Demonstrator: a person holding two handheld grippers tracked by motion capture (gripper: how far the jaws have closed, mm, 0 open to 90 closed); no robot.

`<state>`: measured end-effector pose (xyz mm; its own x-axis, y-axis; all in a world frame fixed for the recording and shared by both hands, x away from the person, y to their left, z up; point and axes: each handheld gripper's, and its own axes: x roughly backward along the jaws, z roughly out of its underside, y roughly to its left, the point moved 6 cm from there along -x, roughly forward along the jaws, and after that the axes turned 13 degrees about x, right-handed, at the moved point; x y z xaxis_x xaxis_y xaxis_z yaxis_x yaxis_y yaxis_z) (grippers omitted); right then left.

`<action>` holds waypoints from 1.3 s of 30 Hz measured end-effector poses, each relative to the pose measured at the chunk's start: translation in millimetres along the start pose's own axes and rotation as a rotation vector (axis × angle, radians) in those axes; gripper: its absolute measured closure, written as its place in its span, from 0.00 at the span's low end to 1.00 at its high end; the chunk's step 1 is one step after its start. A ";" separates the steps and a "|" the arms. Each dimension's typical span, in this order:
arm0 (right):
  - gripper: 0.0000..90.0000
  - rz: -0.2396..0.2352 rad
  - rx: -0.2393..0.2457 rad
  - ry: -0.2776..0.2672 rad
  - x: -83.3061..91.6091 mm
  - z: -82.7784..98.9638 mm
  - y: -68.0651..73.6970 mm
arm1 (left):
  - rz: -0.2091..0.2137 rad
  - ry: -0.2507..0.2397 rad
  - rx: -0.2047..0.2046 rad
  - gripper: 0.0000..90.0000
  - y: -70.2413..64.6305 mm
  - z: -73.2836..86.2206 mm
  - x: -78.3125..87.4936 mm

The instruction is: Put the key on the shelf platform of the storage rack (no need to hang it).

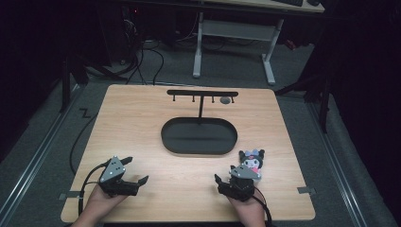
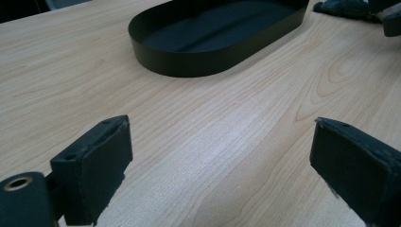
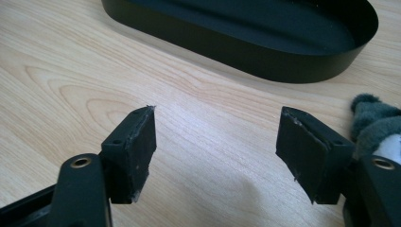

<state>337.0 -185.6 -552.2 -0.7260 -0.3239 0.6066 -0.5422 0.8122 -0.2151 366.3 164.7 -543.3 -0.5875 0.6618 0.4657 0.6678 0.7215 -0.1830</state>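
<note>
While your right gripper (image 3: 215,156) rests near plush toy (image 1: 252,161), jaws stand apart, nothing between; your left gripper (image 2: 220,165) likewise gapes empty, facing black oval tray (image 2: 189,66).

One light wooden counter (image 1: 142,123) carries everything. On it stands one black oval metal tray (image 1: 199,136) with a low wall, from which rises one thin black T-shaped hanger bar (image 1: 202,93); four short pegs hang under that bar. One small plush doll with black ears, a pale face and a pink spot (image 1: 252,162) lies on the wood. Two black hand-held grippers, left (image 1: 136,171) and right (image 1: 225,173), each bear two jaws and one grey three-cornered plate.
</note>
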 end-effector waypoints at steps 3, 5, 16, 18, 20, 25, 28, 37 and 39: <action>0.29 -0.003 -0.008 0.001 1.2 1.0 -2.6 | 0.001 0.004 -0.002 0.08 -0.7 1.5 0.6; 0.27 0.000 -0.008 0.001 1.3 0.9 -3.5 | 0.001 0.006 -0.001 0.08 -0.7 1.9 0.8; 0.23 -0.003 -0.010 0.057 -2.4 3.8 -4.6 | 0.009 0.009 -0.002 0.08 -2.0 1.2 -2.1; 0.22 -0.005 -0.017 0.072 -3.1 4.3 -5.3 | 0.011 0.010 -0.005 0.08 -2.4 0.8 -4.0; 0.22 -0.007 -0.019 0.075 -3.0 4.1 -5.3 | 0.011 0.010 -0.005 0.08 -2.5 0.8 -4.6; 0.22 -0.017 -0.009 0.087 -3.5 1.6 -3.7 | 0.015 0.010 -0.008 0.08 -4.3 0.6 -5.9; 0.22 -0.020 -0.002 0.101 -3.6 1.1 -4.4 | 0.015 0.010 -0.008 0.08 -4.6 0.5 -6.4; 0.22 -0.009 0.031 0.150 0.5 -6.0 -10.1 | 0.022 0.014 -0.012 0.08 -5.5 0.5 -7.9; 0.22 -0.018 0.037 0.156 1.3 -9.1 -10.6 | 0.021 0.016 -0.014 0.08 -5.9 0.8 -7.5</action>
<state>345.6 -190.3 -542.1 -0.6428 -0.2569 0.7217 -0.5719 0.7877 -0.2291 366.4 155.6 -546.4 -0.5658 0.6733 0.4760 0.6861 0.7046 -0.1810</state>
